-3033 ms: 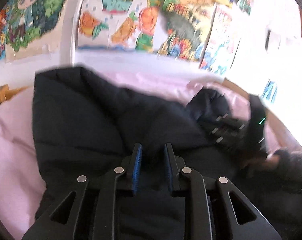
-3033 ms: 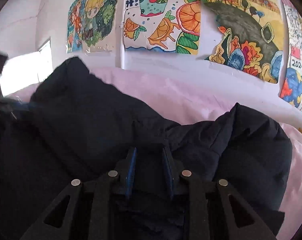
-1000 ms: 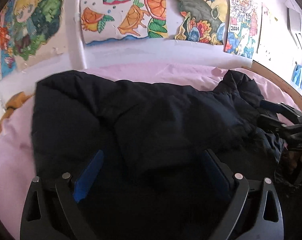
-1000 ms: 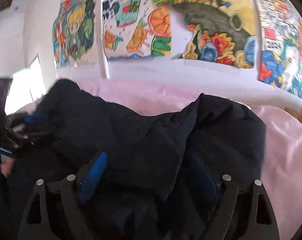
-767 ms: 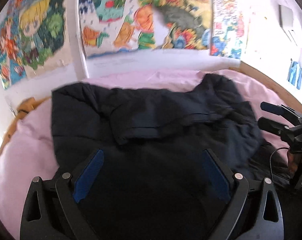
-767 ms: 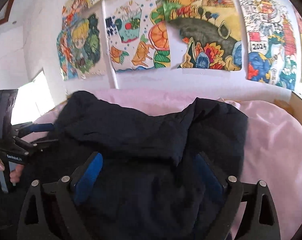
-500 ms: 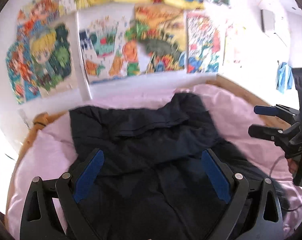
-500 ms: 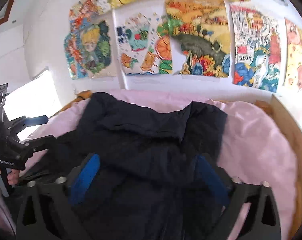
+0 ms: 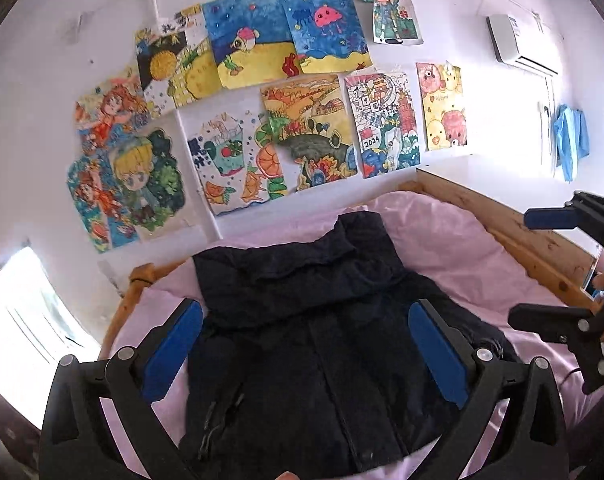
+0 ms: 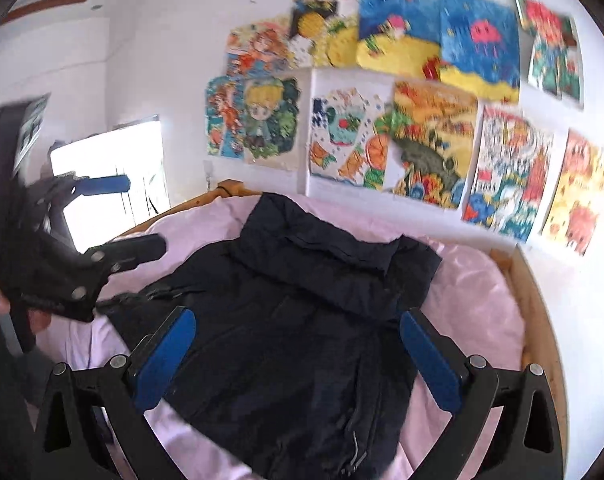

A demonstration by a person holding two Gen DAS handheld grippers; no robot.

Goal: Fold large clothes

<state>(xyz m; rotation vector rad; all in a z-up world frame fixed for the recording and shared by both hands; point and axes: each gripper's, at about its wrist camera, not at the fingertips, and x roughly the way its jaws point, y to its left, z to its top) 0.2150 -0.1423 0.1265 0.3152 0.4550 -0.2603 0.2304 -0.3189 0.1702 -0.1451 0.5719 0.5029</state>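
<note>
A large dark navy padded jacket [image 9: 302, 332] lies on the pink bed sheet [image 9: 453, 252], its far part folded over toward me. It also shows in the right wrist view [image 10: 302, 320]. My left gripper [image 9: 305, 344] is open and empty, held well above the jacket's near part. My right gripper [image 10: 298, 344] is open and empty, also raised above the jacket. The right gripper shows at the right edge of the left wrist view [image 9: 557, 264], and the left gripper at the left of the right wrist view [image 10: 114, 216]; both are clear of the cloth.
A wooden bed frame [image 9: 501, 224] runs along the bed's right side and far corner [image 10: 230, 190]. Colourful drawings [image 9: 286, 120] cover the wall behind. A bright window [image 10: 110, 176] is at the left. An air conditioner [image 9: 517, 44] hangs at the upper right.
Both grippers let go of the jacket, opened wide and drew back and up from it. The jacket's folded part now rests on the bed.
</note>
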